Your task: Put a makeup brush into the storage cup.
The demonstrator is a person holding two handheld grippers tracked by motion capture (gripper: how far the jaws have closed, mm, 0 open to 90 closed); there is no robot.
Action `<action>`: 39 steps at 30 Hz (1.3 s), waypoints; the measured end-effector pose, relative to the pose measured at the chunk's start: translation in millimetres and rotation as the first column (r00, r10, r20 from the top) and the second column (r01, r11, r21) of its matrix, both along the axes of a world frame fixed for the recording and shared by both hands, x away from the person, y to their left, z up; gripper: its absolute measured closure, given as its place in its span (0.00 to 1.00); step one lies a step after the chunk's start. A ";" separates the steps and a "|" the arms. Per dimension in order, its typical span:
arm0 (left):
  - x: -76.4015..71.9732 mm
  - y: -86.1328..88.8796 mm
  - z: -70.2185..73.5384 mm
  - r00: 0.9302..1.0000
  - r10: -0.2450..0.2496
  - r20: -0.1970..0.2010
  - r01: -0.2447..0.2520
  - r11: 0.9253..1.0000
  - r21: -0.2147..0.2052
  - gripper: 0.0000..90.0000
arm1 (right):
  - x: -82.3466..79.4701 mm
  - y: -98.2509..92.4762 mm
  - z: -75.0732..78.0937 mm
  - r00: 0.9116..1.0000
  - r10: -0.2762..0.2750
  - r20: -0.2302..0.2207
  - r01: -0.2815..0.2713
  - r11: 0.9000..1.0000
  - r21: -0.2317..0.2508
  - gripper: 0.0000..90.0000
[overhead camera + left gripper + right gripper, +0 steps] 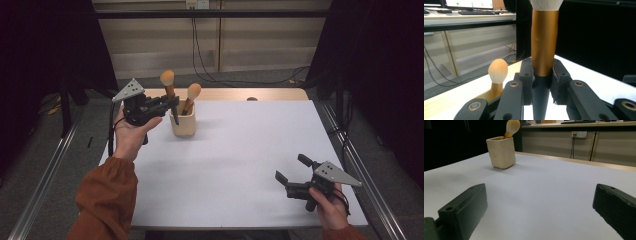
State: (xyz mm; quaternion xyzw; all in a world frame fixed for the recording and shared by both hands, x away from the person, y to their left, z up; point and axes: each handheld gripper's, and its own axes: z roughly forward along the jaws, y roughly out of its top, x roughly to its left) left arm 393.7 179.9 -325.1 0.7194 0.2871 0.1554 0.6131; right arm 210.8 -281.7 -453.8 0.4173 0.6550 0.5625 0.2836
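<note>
1. The left claw [167, 104] is clamped on a makeup brush [169, 90], gripping it where the copper ferrule meets the dark handle; the brush stands upright, its handle tip just at the rim of the cream pen cup [183, 125].
2. A second makeup brush [190, 97] leans inside that cup, near the far left of the white desk [240, 170].
3. To do this step well, keep the held brush vertical and move it straight along the cup's axis, so the handle neither drags on the rim nor knocks the leaning brush or tips the cup.
4. The right claw [292, 172] rests low near the desk's front right corner, jaws wide apart with nothing between them.
5. The left gripper view shows the pads [526, 80] pinching the ferrule [544, 42]; the high view instead shows where the cup sits under the brush.
6. The right gripper view shows the cup's side wall [501, 152] standing flat on the desk.
</note>
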 end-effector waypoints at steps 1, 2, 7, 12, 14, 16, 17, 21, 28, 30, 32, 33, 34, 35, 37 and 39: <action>1.0 0.3 0.9 1.000 0.000 0.005 0.000 1.000 0.007 0.83 | 0.2 -0.2 0.0 1.000 0.001 0.001 -0.001 1.000 -0.001 0.00; 1.6 0.4 1.6 1.000 0.004 0.012 -0.004 1.000 0.008 0.83 | 0.2 -0.3 0.1 1.000 0.001 0.003 -0.001 1.000 0.001 0.00; 8.7 1.6 4.8 1.000 0.024 0.020 -0.024 1.000 0.012 0.83 | 0.0 0.0 0.0 1.000 0.000 0.005 0.000 1.000 0.002 0.00; 18.6 -2.5 1.4 0.999 0.043 0.019 -0.043 0.999 0.012 0.83 | 0.3 0.6 -0.3 1.000 0.006 0.002 -0.006 1.000 0.003 0.00; 22.8 -4.6 1.1 0.998 0.053 0.016 -0.053 0.998 0.020 0.83 | 0.2 0.0 -0.6 1.000 0.009 0.003 -0.009 1.000 -0.003 0.00; 27.0 -6.3 2.6 0.998 0.059 0.025 -0.060 0.998 0.024 0.83 | 0.2 -0.1 -1.1 1.000 0.013 -0.001 -0.013 1.000 -0.006 0.00; 28.4 -6.7 3.2 0.998 0.062 0.029 -0.063 0.998 0.025 0.83 | 0.2 0.1 -1.3 1.000 0.012 -0.002 -0.012 1.000 -0.005 0.00; 37.1 -6.0 3.8 0.996 0.079 0.029 -0.080 0.996 0.027 0.83 | 0.2 -0.5 -1.5 1.000 0.008 0.003 -0.008 1.000 -0.002 0.00; 48.0 -8.0 -8.3 0.995 0.095 0.017 -0.096 0.995 0.042 0.83 | 0.2 -0.8 -1.7 1.000 0.010 0.005 -0.010 1.000 0.000 0.00; 49.6 -9.4 -10.9 0.995 0.103 0.016 -0.103 0.993 0.056 0.83 | 0.2 -0.6 -1.9 1.000 0.011 0.004 -0.011 1.000 0.009 0.00; 50.8 -9.8 -12.6 0.995 0.098 0.013 -0.098 0.994 0.049 0.83 | 0.7 -0.6 -2.5 1.000 0.013 -0.002 -0.013 1.000 0.004 0.00; 51.0 -10.4 -13.3 0.995 0.100 0.016 -0.100 0.993 0.055 0.83 | 0.8 -0.4 -2.6 1.000 0.013 -0.001 -0.013 1.000 0.004 0.00; 51.5 -11.0 -14.6 0.995 0.096 0.010 -0.096 0.994 0.050 0.83 | 0.7 -0.5 -2.8 1.000 0.017 0.000 -0.017 1.000 0.001 0.00; 52.3 -10.8 -15.9 0.996 0.092 0.010 -0.092 0.995 0.041 0.83 | 0.5 -0.4 -2.8 1.000 0.019 0.001 -0.019 1.000 0.001 0.00; 53.1 -11.9 -18.2 0.995 0.096 0.009 -0.096 0.994 0.055 0.83 | 0.5 -0.3 -2.7 1.000 0.018 0.001 -0.018 1.000 0.004 0.00; 53.6 -12.3 -20.8 0.996 0.087 0.017 -0.088 0.995 0.056 0.83 | 0.4 -0.6 -2.7 1.000 0.015 0.003 -0.015 1.000 0.003 0.00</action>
